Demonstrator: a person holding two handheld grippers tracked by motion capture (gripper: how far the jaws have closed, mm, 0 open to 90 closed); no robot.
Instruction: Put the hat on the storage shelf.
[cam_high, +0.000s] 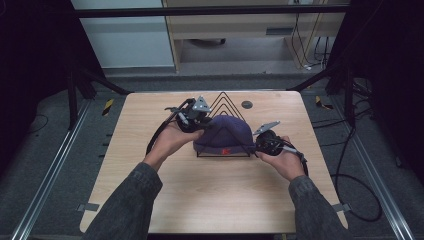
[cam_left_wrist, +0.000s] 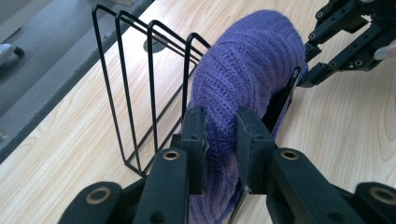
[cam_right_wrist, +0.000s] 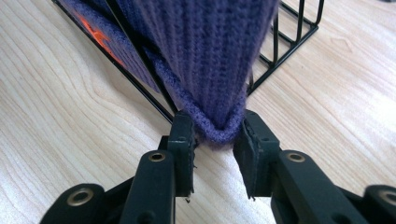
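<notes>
Hat (cam_high: 223, 133): I see it draped over the wire rack (cam_high: 227, 102).
Left gripper (cam_left_wrist: 219, 135): pinching hat's left edge.
Right gripper (cam_right_wrist: 215, 142): jaws astride hat's right edge; grip unclear.
Far: round table (cam_high: 150, 200) hole (cam_high: 246, 104).

Hat (cam_high: 225, 134) hides wire rack (cam_high: 229, 102) front; orange mark (cam_high: 226, 150) too small to read

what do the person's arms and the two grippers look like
Both forearms wear dark grey denim-like sleeves. The left gripper and right gripper are black, each topped by a grey three-cornered plate and trailing a black cable. Their black fingers are blocky, with brass-coloured rivets.
</notes>
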